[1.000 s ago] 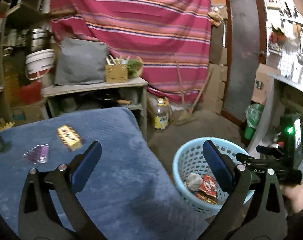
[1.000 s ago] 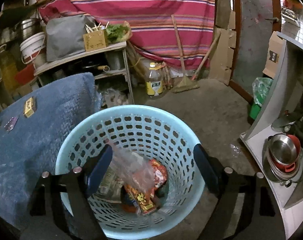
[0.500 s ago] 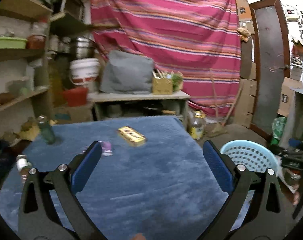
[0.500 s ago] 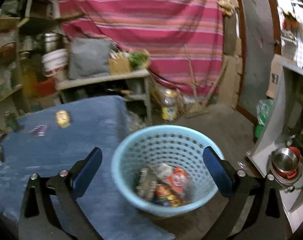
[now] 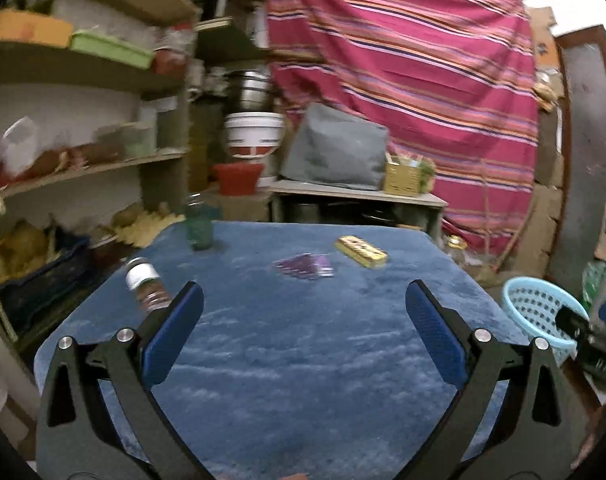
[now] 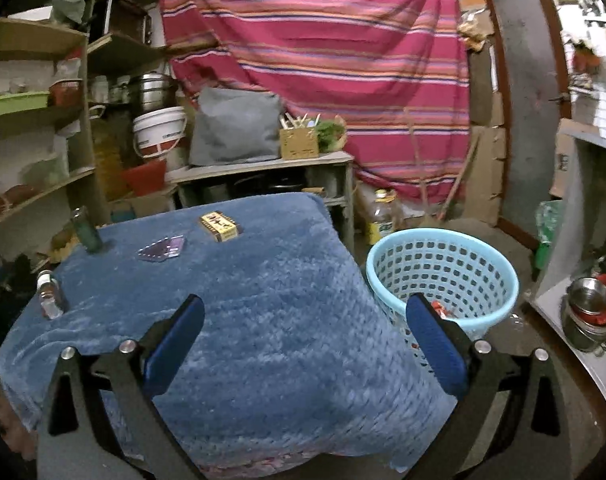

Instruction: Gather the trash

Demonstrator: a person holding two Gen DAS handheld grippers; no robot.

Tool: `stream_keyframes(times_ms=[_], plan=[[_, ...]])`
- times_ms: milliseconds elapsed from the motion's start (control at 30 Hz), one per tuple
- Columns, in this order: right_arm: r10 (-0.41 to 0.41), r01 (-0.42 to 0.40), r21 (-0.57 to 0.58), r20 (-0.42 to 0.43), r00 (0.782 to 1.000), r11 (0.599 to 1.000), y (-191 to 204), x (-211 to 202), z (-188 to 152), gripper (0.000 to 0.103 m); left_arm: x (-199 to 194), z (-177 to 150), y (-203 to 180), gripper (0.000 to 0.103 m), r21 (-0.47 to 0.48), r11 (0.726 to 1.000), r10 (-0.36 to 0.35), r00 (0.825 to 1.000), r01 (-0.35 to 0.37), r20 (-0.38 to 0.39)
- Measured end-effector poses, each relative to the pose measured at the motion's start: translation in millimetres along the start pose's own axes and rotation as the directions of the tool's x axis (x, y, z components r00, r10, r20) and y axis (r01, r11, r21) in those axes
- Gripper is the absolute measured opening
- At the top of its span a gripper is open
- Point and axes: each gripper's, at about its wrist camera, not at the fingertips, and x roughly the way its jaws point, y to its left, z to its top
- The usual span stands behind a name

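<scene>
A gold box (image 5: 360, 252) and a purple wrapper (image 5: 304, 266) lie on the far part of the blue cloth-covered table (image 5: 295, 344); both also show in the right wrist view, the box (image 6: 219, 226) and the wrapper (image 6: 161, 249). A light blue basket (image 6: 443, 276) holding wrappers stands on the floor right of the table, and shows in the left wrist view (image 5: 537, 312). My left gripper (image 5: 303, 332) is open and empty above the table's near part. My right gripper (image 6: 303, 340) is open and empty above the table's near right corner.
A small white-capped jar (image 5: 146, 285) and a green glass bottle (image 5: 199, 226) stand at the table's left. Shelves with pots and boxes (image 5: 83, 128) line the left wall. A low bench (image 6: 263, 168) stands behind the table. A steel bowl (image 6: 589, 308) sits at right.
Both grippers swung left from the basket toward the table. The right gripper, which hung over the basket, has pulled back and now faces the table and basket from farther off.
</scene>
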Motion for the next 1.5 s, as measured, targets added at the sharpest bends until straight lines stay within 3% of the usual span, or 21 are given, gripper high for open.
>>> stream_keyframes(times_ms=[233,367,533,1500], plan=[[0.06,-0.062,-0.048,-0.039,0.997,0.997,27.4,-6.6,-14.5,0.098,-7.0,-1.0,31.8,0.098,-0.013,0.998,0.062,0.998,-0.062,0.003],[0.037,-0.038,-0.086,-0.016,0.999,0.996,41.0,-8.9,-15.9,0.098,-6.8,-3.5,38.7,0.098,-0.003,0.997,0.078,0.997,-0.078,0.002],[0.039,-0.04,-0.096,-0.01,0.999,0.995,50.0,-7.8,-16.1,0.098,-3.8,-7.6,37.0,0.098,0.029,0.998,0.054,0.998,-0.053,-0.029],[0.025,-0.013,-0.172,0.072,0.997,0.985,78.7,-19.0,-16.9,0.098,-11.2,-17.3,32.6,0.098,0.054,0.998,0.029,0.999,-0.03,0.017]])
